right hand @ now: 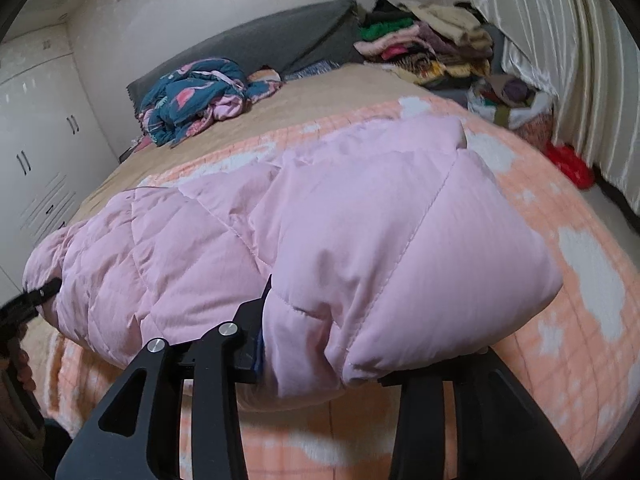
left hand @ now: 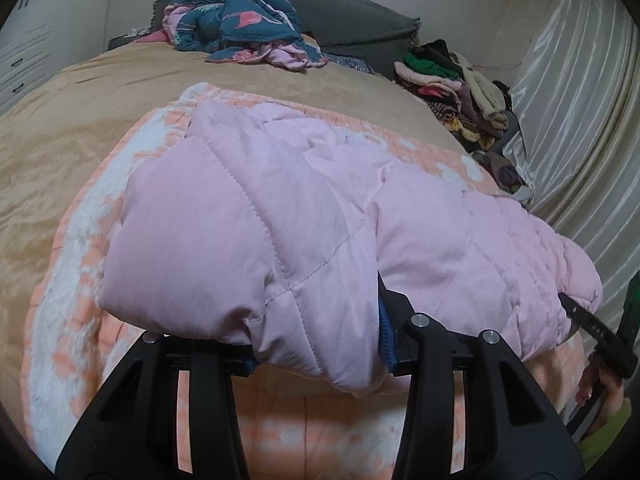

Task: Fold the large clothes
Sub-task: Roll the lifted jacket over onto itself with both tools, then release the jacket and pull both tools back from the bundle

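The pink quilted jacket lies across the peach blanket at the near end of the bed, with a teal garment at twelve o'clock. The left gripper pinches the jacket's near edge at six o'clock; the right gripper has the padding bunched between its jaws, though whether they press I cannot tell. Judging by this, a fold is under way; next, carry both corners evenly toward twelve o'clock.

A bed in tan cover carries a peach blanket – pink jacket on it.
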{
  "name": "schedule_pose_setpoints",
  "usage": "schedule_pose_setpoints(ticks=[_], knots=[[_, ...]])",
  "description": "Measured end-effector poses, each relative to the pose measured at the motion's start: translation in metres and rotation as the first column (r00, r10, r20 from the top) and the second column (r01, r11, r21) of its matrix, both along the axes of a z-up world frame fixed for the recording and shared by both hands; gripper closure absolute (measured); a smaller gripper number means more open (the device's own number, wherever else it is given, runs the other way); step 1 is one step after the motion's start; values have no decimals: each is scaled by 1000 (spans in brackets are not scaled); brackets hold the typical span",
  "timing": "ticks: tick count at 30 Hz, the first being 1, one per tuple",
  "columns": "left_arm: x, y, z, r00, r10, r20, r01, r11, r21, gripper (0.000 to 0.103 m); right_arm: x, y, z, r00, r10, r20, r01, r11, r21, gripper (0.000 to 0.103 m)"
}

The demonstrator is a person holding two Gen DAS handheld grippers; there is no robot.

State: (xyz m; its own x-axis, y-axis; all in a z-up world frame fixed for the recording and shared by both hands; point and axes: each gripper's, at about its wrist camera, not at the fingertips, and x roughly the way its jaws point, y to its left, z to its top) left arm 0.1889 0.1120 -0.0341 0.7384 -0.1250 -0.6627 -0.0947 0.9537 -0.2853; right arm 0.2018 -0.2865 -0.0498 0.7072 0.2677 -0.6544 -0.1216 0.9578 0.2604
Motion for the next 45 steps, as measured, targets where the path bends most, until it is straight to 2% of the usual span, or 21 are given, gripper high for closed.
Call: schedule_pose_setpoints(ticks=[7,11,15,20,23,28,34,38,42,45], knots=[[-10,-8,-7,1000,-2,-26,4,998,61,62,-16,-4,-9,997,-55,-60,57,998,20,47],[-15,-11,-11,999,3,-38,1,996,95,57,-23,-5,-10,995,-64,-78,66,998,18,35],[-20,-12,-14,999,5,-50,0,994,109,48,-31,-6,-8,995,-65,-82,66,998,13,24],[-29,-15,-11,998,8,-66,0,992,123,42,-47,-11,-3,995,-66,-79,68,998,15,17],[-36,-15,-7,998,3,-65,4,994,113,38,-59,-14,6,994,-93,-51,92,996,-8,6],[-47,-16,3,998,-2,-60,8,995,101,31,-80,-21,28,995,-98,14,99,994,-37,5],[-63,-21,21,1000,-18,-15,19,995,99,25,-104,-21,49,993,-85,76,91,993,-76,5],[-75,-26,37,1000,-25,19,23,995,101,22,-117,-22,65,992,-72,105,80,994,-71,4],[-90,-33,51,998,-37,52,31,993,114,11,-134,-19,79,989,-45,141,56,996,-72,4],[-104,-39,60,996,-44,75,35,992,122,10,-144,-13,86,988,-13,152,25,997,-75,4]])
